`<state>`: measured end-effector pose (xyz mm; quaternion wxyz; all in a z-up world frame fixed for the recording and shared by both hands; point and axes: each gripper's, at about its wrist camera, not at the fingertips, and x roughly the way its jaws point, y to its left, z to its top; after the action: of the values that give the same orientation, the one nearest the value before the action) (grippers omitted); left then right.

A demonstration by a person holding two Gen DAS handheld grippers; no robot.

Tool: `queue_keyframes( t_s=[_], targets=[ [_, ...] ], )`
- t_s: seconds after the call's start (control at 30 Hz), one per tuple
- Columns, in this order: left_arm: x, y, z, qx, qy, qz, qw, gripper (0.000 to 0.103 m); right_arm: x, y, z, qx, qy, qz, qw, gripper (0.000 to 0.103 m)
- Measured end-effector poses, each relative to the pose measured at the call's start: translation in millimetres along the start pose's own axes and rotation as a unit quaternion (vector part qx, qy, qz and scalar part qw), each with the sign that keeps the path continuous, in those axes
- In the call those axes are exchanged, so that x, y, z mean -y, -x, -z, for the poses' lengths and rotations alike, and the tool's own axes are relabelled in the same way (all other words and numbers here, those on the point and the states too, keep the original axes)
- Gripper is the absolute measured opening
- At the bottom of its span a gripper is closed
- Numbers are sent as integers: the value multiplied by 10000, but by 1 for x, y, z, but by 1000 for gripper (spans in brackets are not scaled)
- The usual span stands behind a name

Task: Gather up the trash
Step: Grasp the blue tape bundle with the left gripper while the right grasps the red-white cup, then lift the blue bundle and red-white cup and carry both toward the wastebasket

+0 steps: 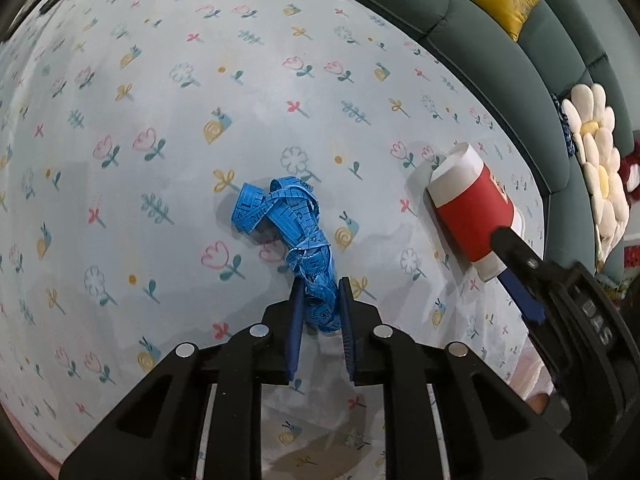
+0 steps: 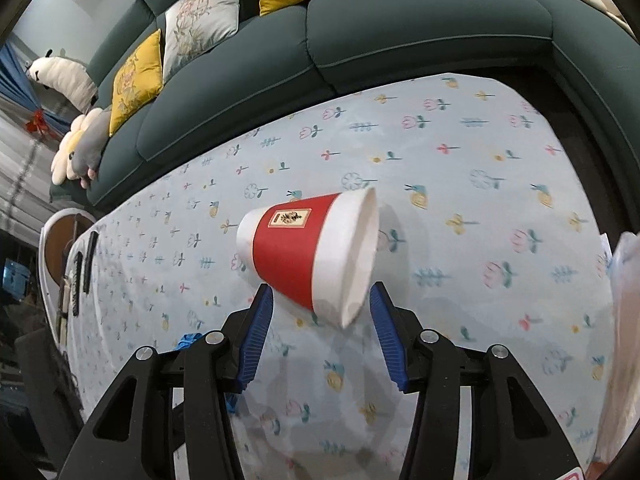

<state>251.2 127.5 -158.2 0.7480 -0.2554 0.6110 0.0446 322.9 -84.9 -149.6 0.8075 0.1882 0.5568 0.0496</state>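
A pale blue cloth [image 2: 460,208] printed with tulips, snails and leaves is covering the tabletop. Behind it a dark green sofa [image 2: 400,40] is running along the far edge, carrying yellow cushions [image 2: 134,80] and a pale embroidered cushion [image 2: 202,20]. A daisy-shaped pillow [image 1: 600,168] is leaning on the sofa's seat — white petals, yellow centre. A white plush toy [image 2: 60,74] is lying at the sofa's far end.
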Motion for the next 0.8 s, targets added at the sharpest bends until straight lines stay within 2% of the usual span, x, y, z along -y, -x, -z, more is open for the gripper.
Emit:
queue_keyframes(
  t_s=[0.03,0.17,0.33,0.5,0.8],
  targets=[
    [2,0,0,16,-91,-43,9999,17,0,-4,0,-61,-24,-1,10000,40],
    [6,3,0,43,-299,-81,9995,16,1,-11,2,-189,-115,-98,9997,15],
    [12,10,7,79,-361,-45,9993,16,0,2,15,-119,-13,-156,9998,4],
    [31,24,23,170,-539,38,9984,16,10,31,26,57,-94,-237,9997,4],
    [90,58,64,379,-1088,246,9930,16,51,112,29,705,-391,-315,9962,4]
  ],
)
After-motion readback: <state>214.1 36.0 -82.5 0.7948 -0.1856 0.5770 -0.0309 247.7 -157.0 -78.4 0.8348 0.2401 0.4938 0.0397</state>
